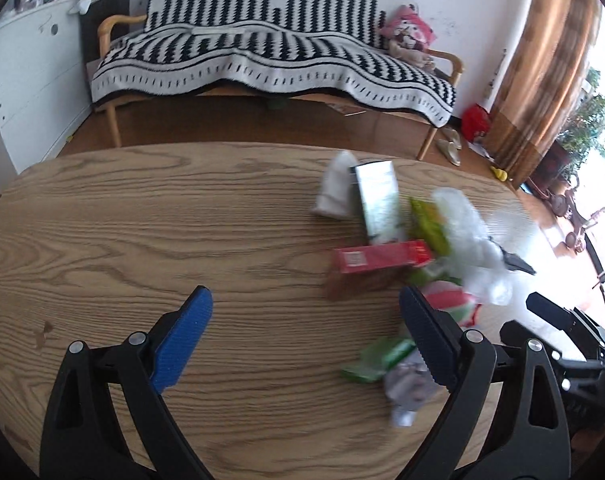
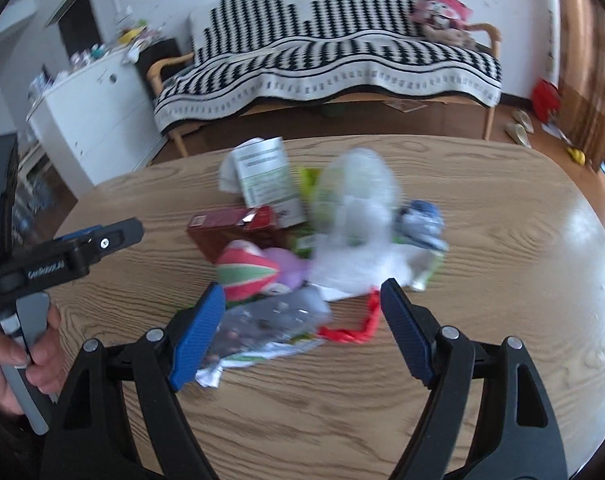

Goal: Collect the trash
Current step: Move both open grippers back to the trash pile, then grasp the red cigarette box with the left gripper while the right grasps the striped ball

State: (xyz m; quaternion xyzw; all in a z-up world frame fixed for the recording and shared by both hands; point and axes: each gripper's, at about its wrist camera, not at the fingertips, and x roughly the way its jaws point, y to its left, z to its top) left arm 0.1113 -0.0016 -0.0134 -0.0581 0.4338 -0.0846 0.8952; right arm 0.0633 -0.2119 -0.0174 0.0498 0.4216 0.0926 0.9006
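A heap of trash lies on the oval wooden table [image 1: 142, 216]: a red box [image 1: 378, 258] [image 2: 232, 220], a white and green carton [image 1: 376, 200] [image 2: 268, 178], crumpled clear plastic [image 1: 474, 248] [image 2: 358, 220], a red, white and green wrapper [image 2: 246, 274], a silvery foil packet [image 2: 270, 320] and a red strip [image 2: 354, 330]. My left gripper [image 1: 305, 304] hangs open over bare wood, left of the heap, nothing between its blue pads. My right gripper [image 2: 302, 300] is open too, just in front of the foil packet. The picture is blurred.
Beyond the table stands a wooden sofa [image 1: 270, 52] under a black and white blanket, a soft toy [image 1: 408, 34] on it. A white cabinet [image 1: 30, 76] is at the left, brown curtains [image 1: 542, 72] at the right. A hand [image 2: 18, 356] holds the left gripper's handle.
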